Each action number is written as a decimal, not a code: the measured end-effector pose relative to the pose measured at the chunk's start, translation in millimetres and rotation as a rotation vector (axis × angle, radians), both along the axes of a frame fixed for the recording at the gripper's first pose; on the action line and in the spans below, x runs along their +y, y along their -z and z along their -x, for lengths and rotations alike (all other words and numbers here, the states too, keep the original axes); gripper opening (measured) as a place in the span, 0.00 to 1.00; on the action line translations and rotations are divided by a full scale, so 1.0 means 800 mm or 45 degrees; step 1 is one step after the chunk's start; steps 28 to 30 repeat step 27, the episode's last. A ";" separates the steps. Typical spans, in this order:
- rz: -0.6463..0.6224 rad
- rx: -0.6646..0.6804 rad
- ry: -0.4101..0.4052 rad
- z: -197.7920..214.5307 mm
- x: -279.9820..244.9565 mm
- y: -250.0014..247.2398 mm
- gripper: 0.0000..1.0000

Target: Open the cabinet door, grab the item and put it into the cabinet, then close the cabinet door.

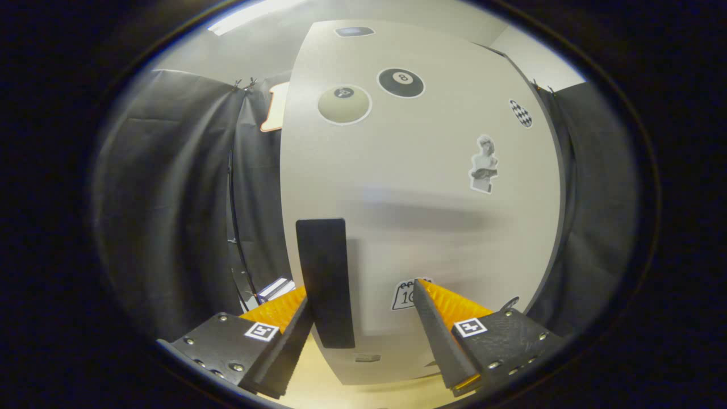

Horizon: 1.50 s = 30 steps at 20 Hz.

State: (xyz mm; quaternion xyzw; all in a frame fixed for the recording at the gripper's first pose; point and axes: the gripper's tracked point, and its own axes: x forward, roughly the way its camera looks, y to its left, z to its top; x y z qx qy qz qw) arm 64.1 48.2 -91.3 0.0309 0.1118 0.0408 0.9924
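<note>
The cabinet's white door [431, 227] stands close in front of me, covered with stickers, among them two billiard balls and a statue. Its black upright handle [324, 281] is fixed near the door's left edge. My gripper [360, 292] is open, fingers spread wide. The handle stands between them, right against the inner side of the left finger [287, 341]; the right finger [440, 335] is well apart from it. Nothing is pressed between the fingers. I cannot tell whether the door is fully closed.
Black cloth walls hang on both sides of the cabinet. A small white object [275, 288] peeks out beyond the left finger, mostly hidden. A pale wooden surface [341, 392] lies under the cabinet's foot.
</note>
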 end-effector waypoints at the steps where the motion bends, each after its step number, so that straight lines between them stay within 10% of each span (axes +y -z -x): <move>1: 0.003 0.000 -0.004 0.000 0.000 0.000 0.96; 30: -0.071 -0.204 0.002 0.023 -0.046 -0.079 0.98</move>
